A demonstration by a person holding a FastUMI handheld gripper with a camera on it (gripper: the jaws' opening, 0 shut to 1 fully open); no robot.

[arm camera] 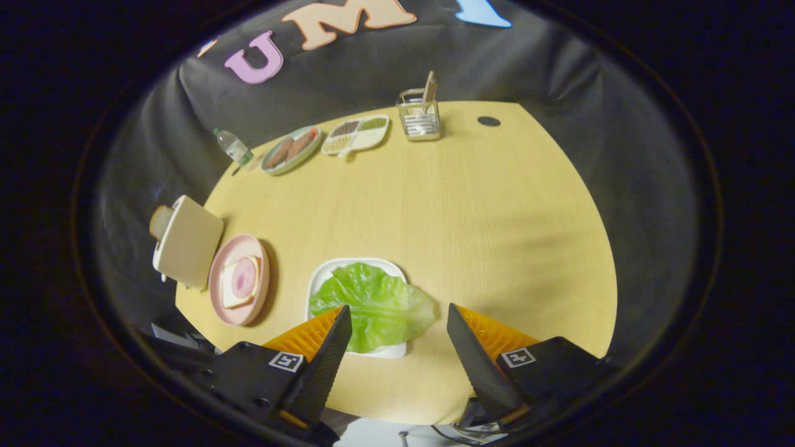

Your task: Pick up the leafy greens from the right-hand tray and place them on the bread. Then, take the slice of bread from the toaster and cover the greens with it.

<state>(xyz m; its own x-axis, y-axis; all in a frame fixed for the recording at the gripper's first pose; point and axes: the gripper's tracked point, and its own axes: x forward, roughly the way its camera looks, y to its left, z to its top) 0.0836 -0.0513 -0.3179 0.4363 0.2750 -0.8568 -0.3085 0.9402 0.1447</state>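
Across the yellow table (472, 205) my claw (397, 313) hangs wide and empty over the lettuce leaf (376, 304) on its white tray (323, 276), so I judge I'm approaching, and next must lower and pinch the leaf.

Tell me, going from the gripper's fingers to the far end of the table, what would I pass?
Open gripper with its fingers apart → leafy greens on the white tray → bare wooden table → divided dish → wire holder → dark hole near the far edge.
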